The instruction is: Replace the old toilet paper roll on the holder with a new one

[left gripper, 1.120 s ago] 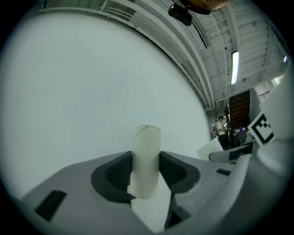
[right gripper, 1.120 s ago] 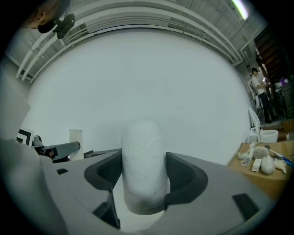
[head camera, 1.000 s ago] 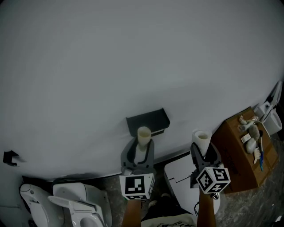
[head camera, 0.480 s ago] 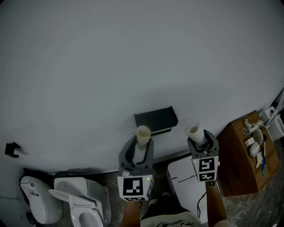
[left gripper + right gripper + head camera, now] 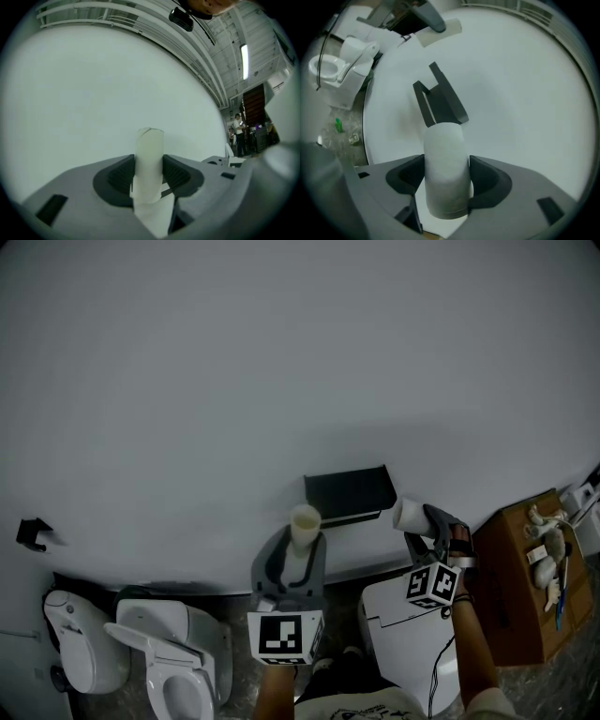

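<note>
A black toilet paper holder (image 5: 347, 493) hangs bare on the white wall and also shows in the right gripper view (image 5: 440, 101). My left gripper (image 5: 292, 554) is shut on a thin cream roll (image 5: 303, 526) that stands upright, below and left of the holder; the pads press its sides (image 5: 149, 164). My right gripper (image 5: 427, 521) lies rolled on its side just right of the holder. It is shut on a fuller white roll (image 5: 411, 515), whose end points left toward the holder. In the right gripper view the white roll (image 5: 445, 173) sits between the jaws, in front of the holder.
A white toilet (image 5: 173, 662) with its lid raised and a second white fixture (image 5: 80, 662) stand at lower left. A white box (image 5: 412, 634) sits below the right gripper. A cardboard box (image 5: 525, 577) with small items is at right. A small black bracket (image 5: 33, 532) is on the wall, far left.
My right gripper has rolled from upright onto its side and come beside the holder's right end, tipping the white roll over. The left gripper keeps the cream roll upright.
</note>
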